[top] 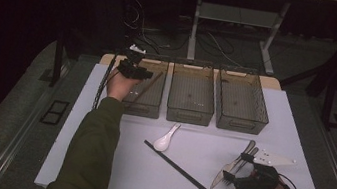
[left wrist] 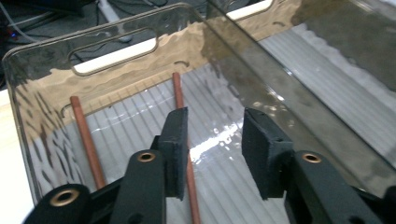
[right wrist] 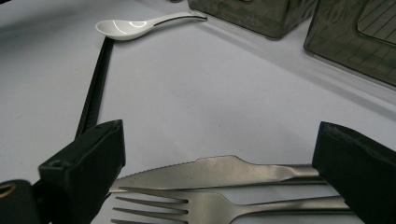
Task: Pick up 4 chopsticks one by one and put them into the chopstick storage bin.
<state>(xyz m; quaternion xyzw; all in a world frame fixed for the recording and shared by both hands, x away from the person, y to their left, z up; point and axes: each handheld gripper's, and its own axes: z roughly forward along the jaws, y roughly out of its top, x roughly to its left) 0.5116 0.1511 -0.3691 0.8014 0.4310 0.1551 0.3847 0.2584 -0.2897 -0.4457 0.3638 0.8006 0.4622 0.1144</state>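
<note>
- The left gripper [left wrist: 212, 154] is hanging spread over the leftmost smoky clear plastic bin [left wrist: 42, 60], pinching nothing; two reddish-brown wooden chopsticks [left wrist: 180, 93] are lying inside it, long axes running toward the far wall.
- The right gripper [right wrist: 215, 182] is sitting wide apart around the steel knife [right wrist: 210, 170] and steel fork [right wrist: 210, 203], handles pointing right.

Place: a dim lab or test room
Signs: loose cables [top: 139, 22] and a desk frame [top: 233, 21] behind the white table [top: 299, 119]
</note>
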